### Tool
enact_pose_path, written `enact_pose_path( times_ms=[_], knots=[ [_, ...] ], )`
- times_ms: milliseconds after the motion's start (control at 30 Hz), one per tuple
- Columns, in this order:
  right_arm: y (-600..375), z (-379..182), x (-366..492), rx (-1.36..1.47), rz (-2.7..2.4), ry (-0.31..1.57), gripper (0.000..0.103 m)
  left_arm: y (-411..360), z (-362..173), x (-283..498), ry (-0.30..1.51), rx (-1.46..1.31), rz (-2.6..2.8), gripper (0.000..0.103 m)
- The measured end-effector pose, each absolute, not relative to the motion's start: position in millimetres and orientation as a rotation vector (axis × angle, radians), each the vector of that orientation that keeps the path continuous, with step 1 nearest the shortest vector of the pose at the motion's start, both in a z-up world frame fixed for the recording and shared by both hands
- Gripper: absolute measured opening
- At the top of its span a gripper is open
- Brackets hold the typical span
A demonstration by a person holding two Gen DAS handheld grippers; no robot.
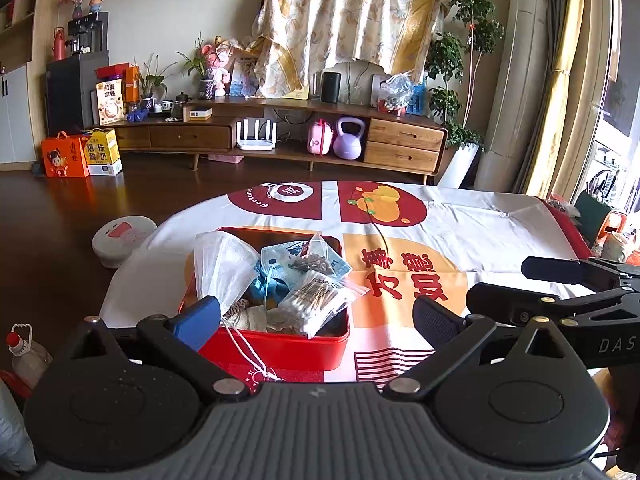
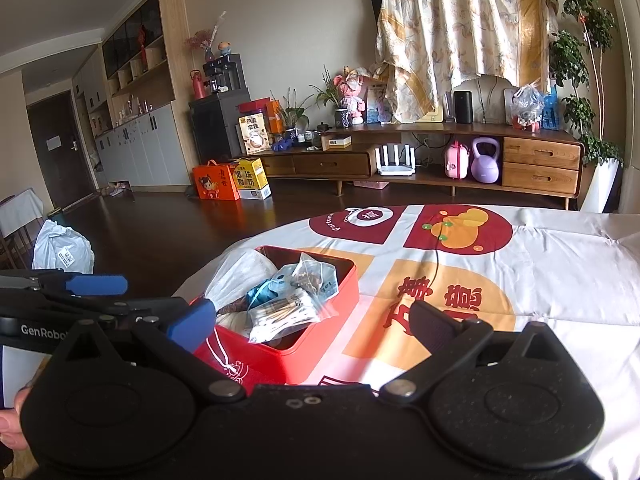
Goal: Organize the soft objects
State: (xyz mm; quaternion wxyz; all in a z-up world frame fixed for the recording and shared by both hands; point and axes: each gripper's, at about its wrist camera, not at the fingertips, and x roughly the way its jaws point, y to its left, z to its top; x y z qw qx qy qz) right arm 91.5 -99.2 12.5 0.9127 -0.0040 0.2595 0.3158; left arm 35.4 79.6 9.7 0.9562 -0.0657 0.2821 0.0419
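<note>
Left wrist view, left to right. Round white lidded container (image 1: 120, 242) on dark wood floor, beside the table edge. Red rectangular metal tin (image 1: 280, 344) sits on the white tablecloth with red and orange prints (image 1: 472, 220), near the table's left end. Tin is heaped: white mesh mask (image 1: 224, 260) at its left, light blue patterned face mask (image 1: 280, 262) in the middle, clear zip bag of cotton swabs (image 1: 316, 300) lying on top toward the right. White drawstring (image 1: 250, 354) hangs over the tin's front wall.

Left gripper (image 1: 316, 316): tongs spread wide, nothing between them, poised just short of the tin. Blue pad at left, black at right.

Right gripper (image 2: 312, 320): tongs likewise apart and empty, beside the tin's near corner. It shows in the left view at far right (image 1: 516, 284).
</note>
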Motion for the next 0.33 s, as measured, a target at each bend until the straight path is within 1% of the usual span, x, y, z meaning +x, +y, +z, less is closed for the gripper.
enact_pose_path(
  times_ms=[333],
  knots=[
    [-98.8, 12.8, 90.6, -0.007, 0.650, 0.536, 0.103, 79.3, 7.7, 36.5, 0.577, -0.141, 0.084, 0.103]
  ],
)
